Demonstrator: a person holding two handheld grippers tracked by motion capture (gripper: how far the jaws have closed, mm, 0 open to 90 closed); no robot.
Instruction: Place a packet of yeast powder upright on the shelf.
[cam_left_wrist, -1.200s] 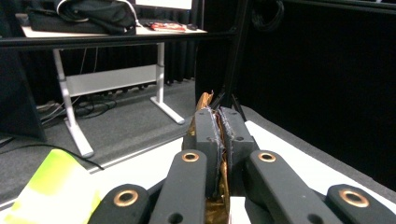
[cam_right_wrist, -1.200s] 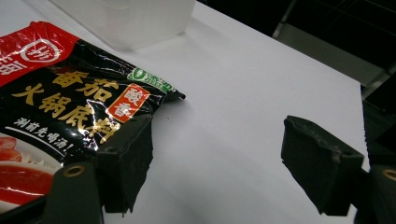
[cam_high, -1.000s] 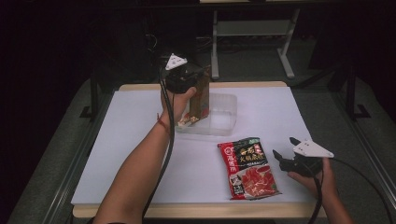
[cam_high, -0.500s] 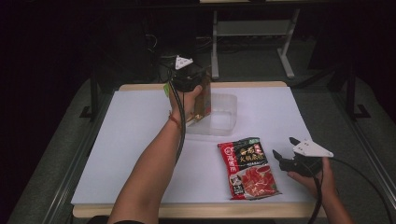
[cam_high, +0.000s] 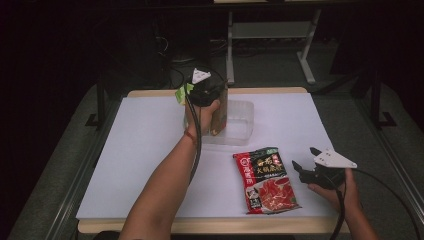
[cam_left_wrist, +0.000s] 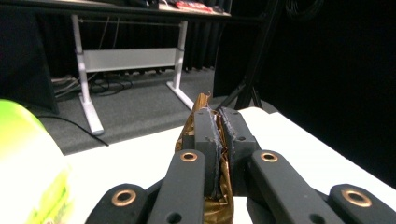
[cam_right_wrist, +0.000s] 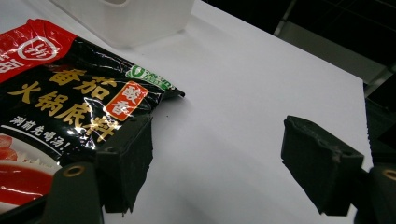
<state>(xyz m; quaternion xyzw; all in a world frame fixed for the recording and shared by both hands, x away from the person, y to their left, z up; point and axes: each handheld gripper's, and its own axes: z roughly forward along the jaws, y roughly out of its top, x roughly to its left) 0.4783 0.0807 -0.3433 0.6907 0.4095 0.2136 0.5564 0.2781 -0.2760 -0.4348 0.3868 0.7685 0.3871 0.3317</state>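
Observation:
A gold-brown packet (cam_high: 219, 114) stands upright in a clear plastic container (cam_high: 241, 126) at the back middle of the white table top. My left gripper (cam_high: 216, 93) is shut on its top edge. In the left gripper view the gold foil (cam_left_wrist: 201, 101) is pinched between the pads, and the left gripper (cam_left_wrist: 218, 115) points level over the table. A red and black soup-base packet (cam_high: 266, 179) lies flat near the front. My right gripper (cam_high: 303, 158) rests just right of it, open. In the right gripper view the packet (cam_right_wrist: 60, 93) lies beside the left jaw of the open right gripper (cam_right_wrist: 217, 140).
A green and white package (cam_high: 181, 93) sits at the container's left end, seen close as a green package (cam_left_wrist: 28, 172). The container's corner (cam_right_wrist: 135, 18) lies beyond the red packet. A white table frame (cam_high: 280, 32) stands behind the table top (cam_high: 145, 150).
My left hand has sunk and shifted right with the gold packet, which now stands lower in the container. The right hand has kept still.

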